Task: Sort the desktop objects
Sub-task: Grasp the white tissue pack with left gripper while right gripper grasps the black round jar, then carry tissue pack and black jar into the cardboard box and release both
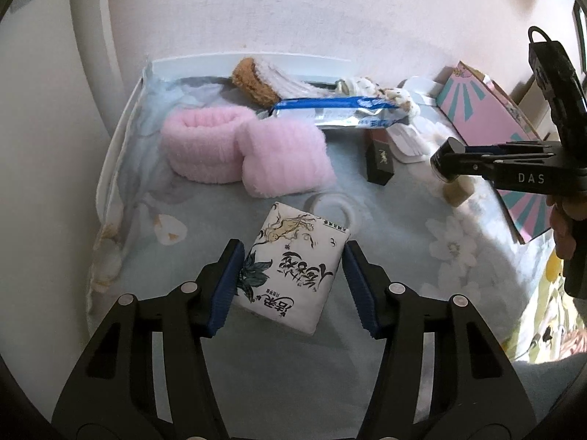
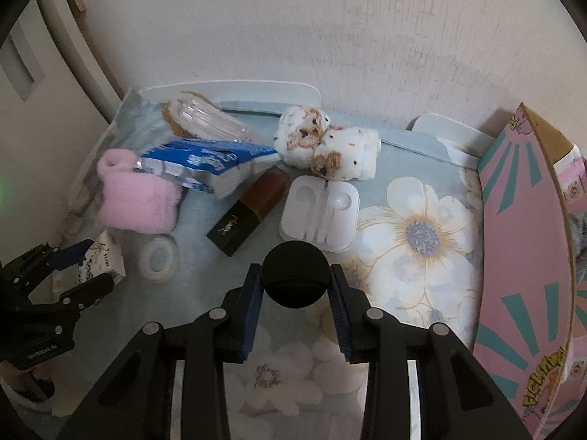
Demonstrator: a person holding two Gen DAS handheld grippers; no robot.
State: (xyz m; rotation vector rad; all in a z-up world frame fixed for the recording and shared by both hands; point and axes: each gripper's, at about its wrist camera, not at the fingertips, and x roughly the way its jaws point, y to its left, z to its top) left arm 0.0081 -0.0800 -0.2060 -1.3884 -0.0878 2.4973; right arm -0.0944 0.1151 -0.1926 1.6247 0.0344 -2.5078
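We see the left gripper [image 1: 293,286] apart around a soft tissue pack [image 1: 293,267]; the right gripper [image 2: 296,293] clamps a round black cap [image 2: 296,275].

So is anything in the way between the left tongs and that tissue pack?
No, nothing visible is. The tissue pack already lies between the open fingers of the left tongs. The tape roll sits just past the pack's far edge, and the pink socks lie farther back.
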